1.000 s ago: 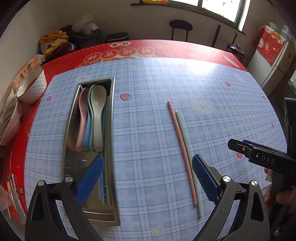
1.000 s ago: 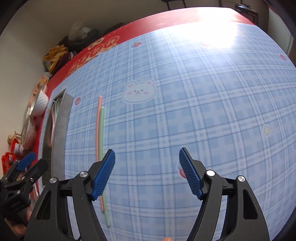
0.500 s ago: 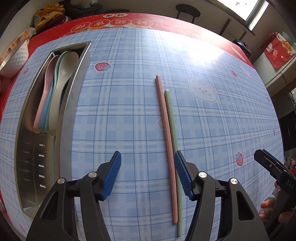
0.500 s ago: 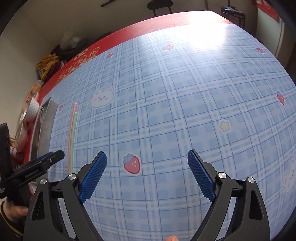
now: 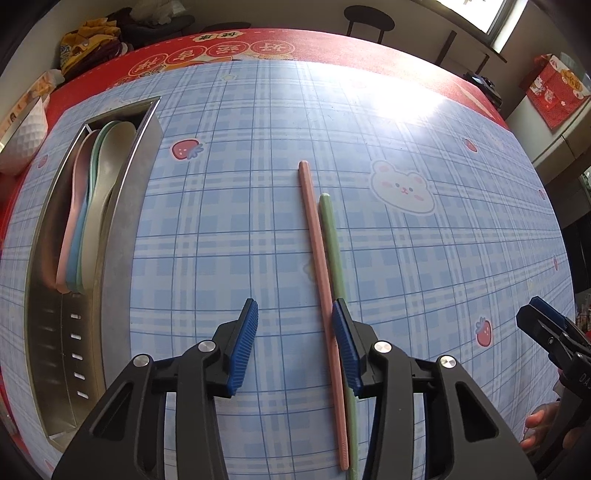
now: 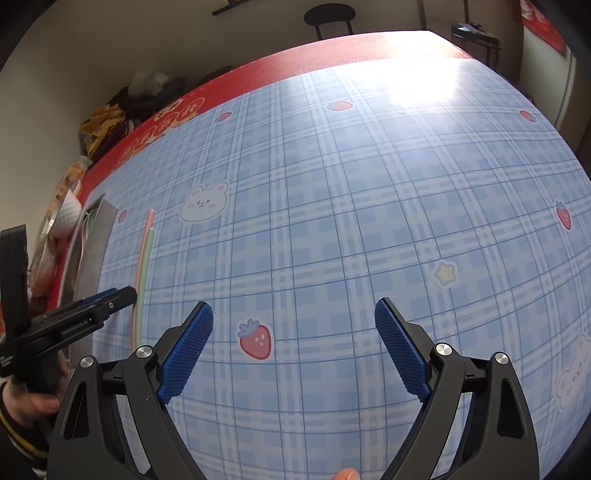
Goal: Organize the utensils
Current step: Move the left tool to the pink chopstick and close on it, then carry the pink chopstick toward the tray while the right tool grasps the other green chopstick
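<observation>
A pink chopstick (image 5: 319, 258) and a green chopstick (image 5: 332, 243) lie side by side on the blue plaid cloth. My left gripper (image 5: 295, 332) hangs low over their near half with its jaws closing. The pink chopstick runs just inside the right fingertip (image 5: 341, 332), the green one passes under that finger, and the left pad stands well apart from both. A metal tray (image 5: 114, 295) at the left holds several pastel spoons (image 5: 103, 184). My right gripper (image 6: 295, 347) is open over bare cloth, with nothing between its fingers. In its view the chopsticks (image 6: 146, 258) lie far left, beside the left gripper (image 6: 107, 306).
A white bowl (image 5: 22, 136) stands on the red table border left of the tray. A pile of clothes (image 5: 92, 44) and a dark stool (image 5: 369, 16) sit beyond the far edge. The right gripper (image 5: 546, 325) shows at the right edge, with a person's hand below it.
My left gripper has moved right from over the tray to the chopsticks, sunk lower, and its jaws have narrowed. My right gripper has shifted right, away from the chopsticks, and opened wider.
</observation>
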